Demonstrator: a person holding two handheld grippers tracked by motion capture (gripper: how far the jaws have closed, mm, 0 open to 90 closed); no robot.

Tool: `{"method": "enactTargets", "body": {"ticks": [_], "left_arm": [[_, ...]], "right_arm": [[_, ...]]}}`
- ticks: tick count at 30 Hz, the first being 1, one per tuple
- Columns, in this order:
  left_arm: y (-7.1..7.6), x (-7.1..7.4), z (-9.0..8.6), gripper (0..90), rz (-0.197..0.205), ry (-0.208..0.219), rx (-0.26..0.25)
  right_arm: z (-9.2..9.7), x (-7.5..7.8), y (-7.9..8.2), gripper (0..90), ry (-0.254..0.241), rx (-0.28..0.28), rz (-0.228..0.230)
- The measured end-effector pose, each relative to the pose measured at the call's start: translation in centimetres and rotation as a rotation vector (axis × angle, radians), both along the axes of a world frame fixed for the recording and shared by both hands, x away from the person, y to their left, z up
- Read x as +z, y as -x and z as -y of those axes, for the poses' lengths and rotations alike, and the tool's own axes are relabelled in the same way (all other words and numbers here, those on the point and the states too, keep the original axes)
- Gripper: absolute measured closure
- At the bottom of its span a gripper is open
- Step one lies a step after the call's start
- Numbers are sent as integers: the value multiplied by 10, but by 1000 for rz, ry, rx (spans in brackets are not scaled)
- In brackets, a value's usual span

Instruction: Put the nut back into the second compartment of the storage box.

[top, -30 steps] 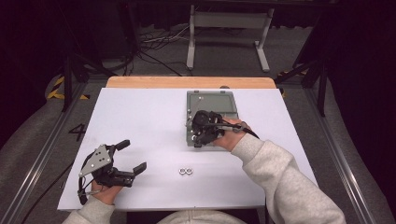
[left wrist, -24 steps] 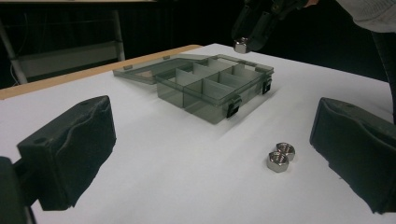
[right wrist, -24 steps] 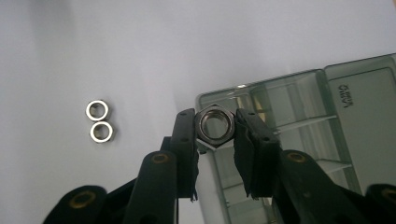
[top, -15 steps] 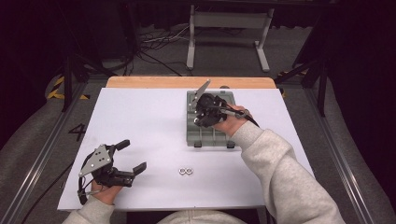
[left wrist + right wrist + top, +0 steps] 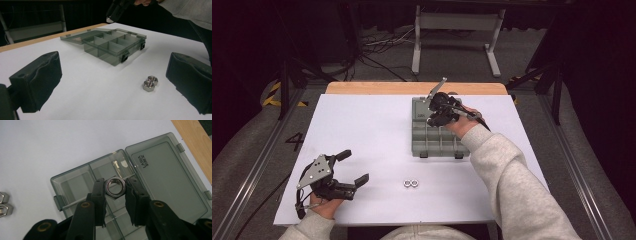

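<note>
A steel hex nut [image 5: 111, 192] is pinched between the pads of my right gripper [image 5: 115, 185], which is shut on it. The right gripper [image 5: 433, 116] hangs over the far compartments of an open grey compartment box [image 5: 440, 145], near the hinge of its lid [image 5: 167, 182]. One far compartment [image 5: 117, 166] holds a shiny metal part. My left gripper [image 5: 353, 167] rests open at the table's near left, with nothing between its fingers. From the left gripper view the box [image 5: 112, 48] lies ahead, and the right gripper [image 5: 113, 12] hovers above it.
Two loose hex nuts [image 5: 412, 184] lie side by side on the white table [image 5: 372, 125], near the front middle, between the left gripper and the box. They lie just inside the left gripper's right pad [image 5: 190, 80]. A wooden strip [image 5: 377, 88] borders the far edge.
My right gripper has carried the nut away from me, from the near part of the box to its far compartments. The left gripper has stayed in place.
</note>
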State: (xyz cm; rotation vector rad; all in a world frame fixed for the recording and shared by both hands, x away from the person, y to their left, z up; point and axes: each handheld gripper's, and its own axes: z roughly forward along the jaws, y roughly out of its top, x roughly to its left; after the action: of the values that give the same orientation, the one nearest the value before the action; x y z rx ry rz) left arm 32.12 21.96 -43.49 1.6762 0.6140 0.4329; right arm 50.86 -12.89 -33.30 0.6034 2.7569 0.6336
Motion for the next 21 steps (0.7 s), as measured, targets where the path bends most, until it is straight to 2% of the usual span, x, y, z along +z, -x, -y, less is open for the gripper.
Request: {"method": "enactTargets", "body": {"ticks": [10, 21], "left_arm": [[0, 0, -1, 10, 1, -1, 2], [-1, 0, 0, 11, -3, -2, 1]], "right_arm": [[3, -20, -20, 702, 12, -50, -23], [2, -42, -30, 701, 30, -74, -78]]}}
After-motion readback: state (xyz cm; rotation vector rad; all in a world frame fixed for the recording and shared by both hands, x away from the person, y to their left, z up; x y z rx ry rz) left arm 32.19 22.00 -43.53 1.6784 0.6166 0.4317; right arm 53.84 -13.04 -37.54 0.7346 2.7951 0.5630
